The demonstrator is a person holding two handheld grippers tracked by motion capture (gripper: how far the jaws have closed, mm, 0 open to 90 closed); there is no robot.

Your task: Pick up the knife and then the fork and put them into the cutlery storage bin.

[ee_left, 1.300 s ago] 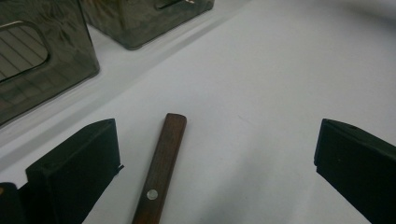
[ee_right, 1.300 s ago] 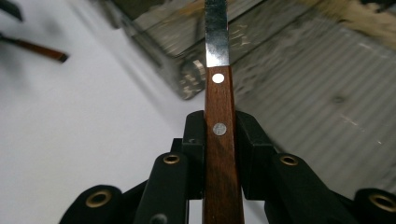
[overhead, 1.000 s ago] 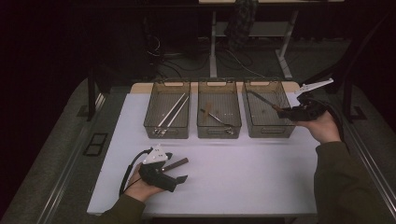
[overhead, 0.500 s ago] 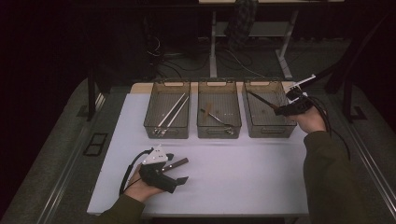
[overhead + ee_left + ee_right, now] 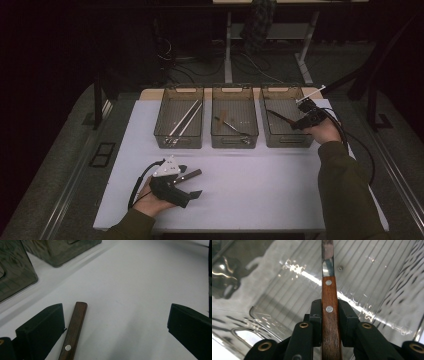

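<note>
White tabletop (image 5: pixel 260 200) is seen with three clear bins along its far edge. Right gripper (image 5: pixel 300 120) is clamped on a wood-handled knife (image 5: pixel 329 312), held over the right bin (image 5: pixel 280 142); blade is pointed ahead along the jaws, down into that bin, so a lowering along the knife's long axis is judged next. Left gripper (image 5: pixel 192 186) is rested near the front edge, jaws wide and holding nothing; a second wooden-handled knife (image 5: pixel 73 332) is lain between them, just beside one jaw, handle roughly parallel to the jaws.
</note>
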